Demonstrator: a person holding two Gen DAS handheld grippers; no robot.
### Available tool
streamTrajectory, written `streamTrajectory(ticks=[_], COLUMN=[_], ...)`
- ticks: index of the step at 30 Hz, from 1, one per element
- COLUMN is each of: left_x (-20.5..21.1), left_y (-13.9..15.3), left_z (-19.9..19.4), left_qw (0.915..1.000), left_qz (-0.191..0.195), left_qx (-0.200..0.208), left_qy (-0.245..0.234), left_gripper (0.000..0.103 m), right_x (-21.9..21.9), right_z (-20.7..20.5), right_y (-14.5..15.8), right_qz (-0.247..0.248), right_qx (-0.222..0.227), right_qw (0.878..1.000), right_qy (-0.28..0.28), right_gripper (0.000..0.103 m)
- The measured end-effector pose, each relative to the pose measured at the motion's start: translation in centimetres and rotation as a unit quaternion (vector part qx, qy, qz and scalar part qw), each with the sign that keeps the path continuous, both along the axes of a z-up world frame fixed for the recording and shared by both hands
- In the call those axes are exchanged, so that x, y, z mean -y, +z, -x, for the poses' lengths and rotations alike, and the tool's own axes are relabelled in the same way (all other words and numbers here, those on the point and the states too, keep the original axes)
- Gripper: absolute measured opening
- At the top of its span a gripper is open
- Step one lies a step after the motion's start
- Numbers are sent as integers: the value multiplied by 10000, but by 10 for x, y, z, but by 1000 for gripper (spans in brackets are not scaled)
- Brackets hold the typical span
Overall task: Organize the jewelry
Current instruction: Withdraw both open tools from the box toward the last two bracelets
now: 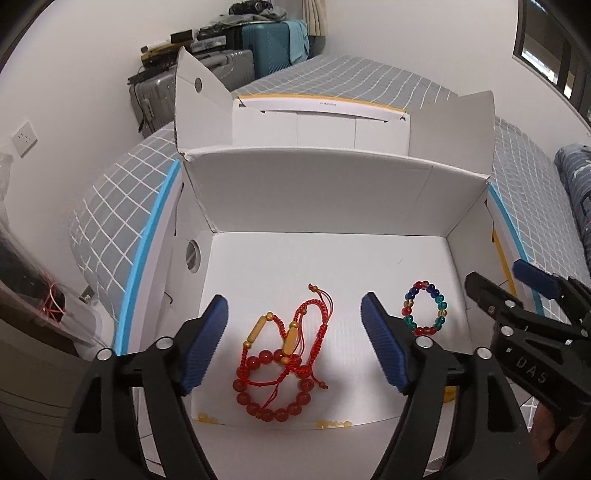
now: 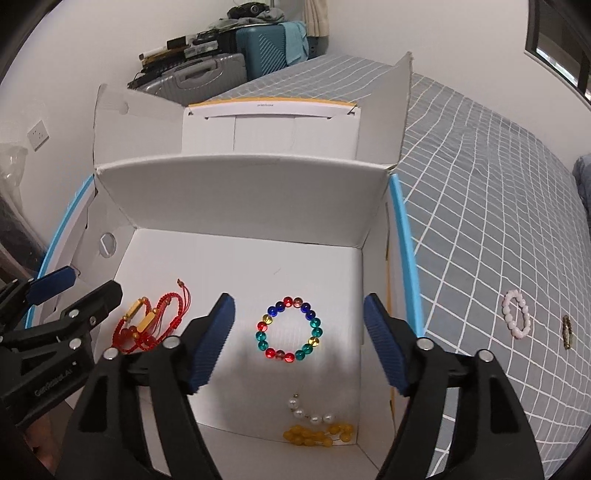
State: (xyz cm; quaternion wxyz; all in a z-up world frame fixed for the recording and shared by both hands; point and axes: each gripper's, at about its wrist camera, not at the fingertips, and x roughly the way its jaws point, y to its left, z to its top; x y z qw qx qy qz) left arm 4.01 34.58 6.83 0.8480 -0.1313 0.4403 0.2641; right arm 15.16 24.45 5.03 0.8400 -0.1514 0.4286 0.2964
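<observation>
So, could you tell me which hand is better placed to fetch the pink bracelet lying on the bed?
Right. The pink bracelet lies on the bed beyond the box's right wall, beside the open right gripper; the left gripper hangs over the red bracelets.

White walls (image 1: 92, 55) all round, even light. Beyond the jaws, a bed with a grey white-grid cover (image 2: 480, 166) runs off to the right. Far ahead in the corner: a teal suitcase (image 1: 271, 44) and grey suitcases (image 2: 199, 75) with clutter piled on top. A cream curtain (image 1: 314, 16) hangs just right of the teal case. Dark-framed window (image 1: 554, 48) at upper right. Wall socket (image 1: 24, 138) off to the left. Pale floor tiles (image 1: 532, 402) below the jaws.
</observation>
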Motion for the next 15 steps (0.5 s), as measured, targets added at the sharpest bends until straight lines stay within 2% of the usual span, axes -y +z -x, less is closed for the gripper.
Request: streamTrajectory(ticks=[2,8,15], left_x=[1,13,39], left_y=[3,12,19], left_z=[2,1,-10], left_qw=[10000,9997,9989], left_qz=[-45,-148,-293], left_qx=[37,192,238], left_qy=[2,-76,-262], left_gripper=[84,95,97], right_x=[4,28,73], right_z=[0,-2,-13], right_y=[4,17,34], right_qz=[-40,-147,-281], right_qx=[48,211,302], right_qw=[10000,9994,9973], right_qy=[-56,-243,-601], right_gripper=[78,91,95])
